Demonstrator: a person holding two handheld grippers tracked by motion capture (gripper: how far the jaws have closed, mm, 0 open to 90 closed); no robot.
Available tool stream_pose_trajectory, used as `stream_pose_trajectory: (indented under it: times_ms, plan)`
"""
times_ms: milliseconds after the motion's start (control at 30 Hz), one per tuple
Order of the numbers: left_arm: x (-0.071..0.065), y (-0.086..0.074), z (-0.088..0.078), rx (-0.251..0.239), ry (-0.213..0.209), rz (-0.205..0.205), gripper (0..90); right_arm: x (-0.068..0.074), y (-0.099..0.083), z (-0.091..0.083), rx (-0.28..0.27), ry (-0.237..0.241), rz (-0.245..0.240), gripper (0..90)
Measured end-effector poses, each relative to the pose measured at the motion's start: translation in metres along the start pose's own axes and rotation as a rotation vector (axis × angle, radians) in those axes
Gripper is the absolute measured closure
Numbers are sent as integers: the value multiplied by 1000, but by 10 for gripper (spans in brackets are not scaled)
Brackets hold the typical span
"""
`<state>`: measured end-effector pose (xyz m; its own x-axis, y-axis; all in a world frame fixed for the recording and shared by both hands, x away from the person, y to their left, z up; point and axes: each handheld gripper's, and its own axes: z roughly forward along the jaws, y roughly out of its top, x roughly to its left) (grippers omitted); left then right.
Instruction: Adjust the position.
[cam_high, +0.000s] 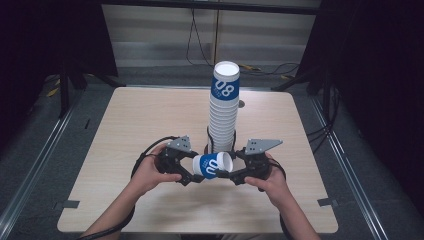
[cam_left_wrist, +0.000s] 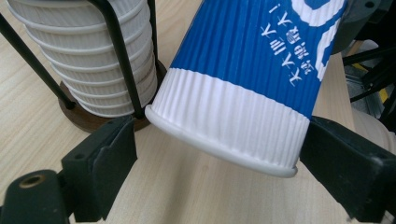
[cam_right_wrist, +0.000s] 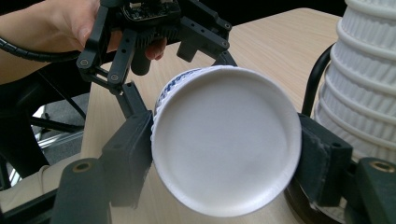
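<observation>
1. High view: the tabletop (cam_high: 125, 150) carries a tall stack of ribbed paper cups (cam_high: 223, 112) in a black wire holder on a round base (cam_left_wrist: 93, 122), just behind both sets of fingers.
2. One blue-and-white paper cup (cam_high: 212, 165) lies on its side between the two grippers, clear of the stack.
3. Right gripper (cam_high: 235, 175): its fingers (cam_right_wrist: 126, 158) pinch the cup at its closed end.
4. Left gripper (cam_high: 187, 175): its fingers (cam_left_wrist: 105, 161) are spread around the rim end; one pad stands visibly off the rim.
5. Judged step: handover to the right. Withdraw the left straight back, keep the right pinch light so the wall isn't crushed.
</observation>
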<state>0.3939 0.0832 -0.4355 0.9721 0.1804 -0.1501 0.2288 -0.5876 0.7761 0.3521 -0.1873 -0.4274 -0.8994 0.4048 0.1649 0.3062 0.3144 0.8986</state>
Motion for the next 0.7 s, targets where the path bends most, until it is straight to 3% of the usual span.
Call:
stream_pose_trajectory:
  times_ms: [400, 700]
  plan:
    - [0, 0, 3, -18, -3, 22, 99, 0, 0, 1, 11, 1, -4, 280]
    - [-1, -2, 6, -12, -9, 16, 119, 0, 3, 1, -7, 1, -5, 281]
